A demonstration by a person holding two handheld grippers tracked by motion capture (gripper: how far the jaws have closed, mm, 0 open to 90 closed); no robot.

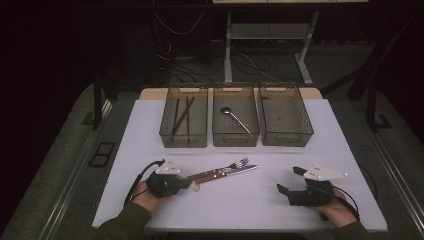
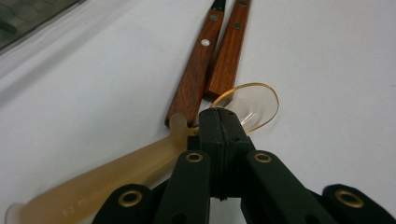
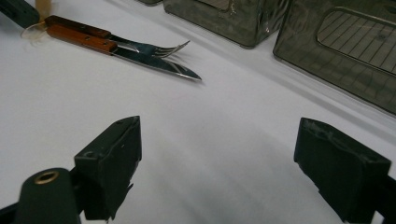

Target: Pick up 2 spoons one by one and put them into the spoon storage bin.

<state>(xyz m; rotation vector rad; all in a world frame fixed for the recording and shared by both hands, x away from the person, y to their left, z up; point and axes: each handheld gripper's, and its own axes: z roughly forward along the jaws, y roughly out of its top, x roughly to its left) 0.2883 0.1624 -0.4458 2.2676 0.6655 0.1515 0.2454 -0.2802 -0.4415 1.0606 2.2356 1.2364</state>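
Note:
A translucent plastic spoon [image 2: 252, 105] lies tilted with its bowl [image 1: 194, 187] on the white table [image 1: 240, 200] and its handle rising toward the camera in the left gripper view. My left gripper [image 2: 219, 119] [image 1: 187, 184] is shut at the spoon's neck, jaws pressed together. Just beyond the bowl lie a fork [image 1: 235, 164] and a knife [image 1: 242, 170], side by side, with wooden handles [image 2: 196, 70]. My right gripper [image 1: 290, 179] [image 3: 219, 140] rests low over bare table at the right, open with nothing between its jaws. The fork [image 3: 159, 49] and knife [image 3: 154, 63] lie well ahead of it.
Three translucent bins stand in a row at the back: the left bin [image 1: 183, 135] holds chopsticks [image 1: 181, 115], the middle bin [image 1: 235, 137] a metal spoon [image 1: 235, 120], and the right bin [image 1: 285, 137] looks empty. Bin walls [image 3: 336, 51] stand ahead of the right gripper.

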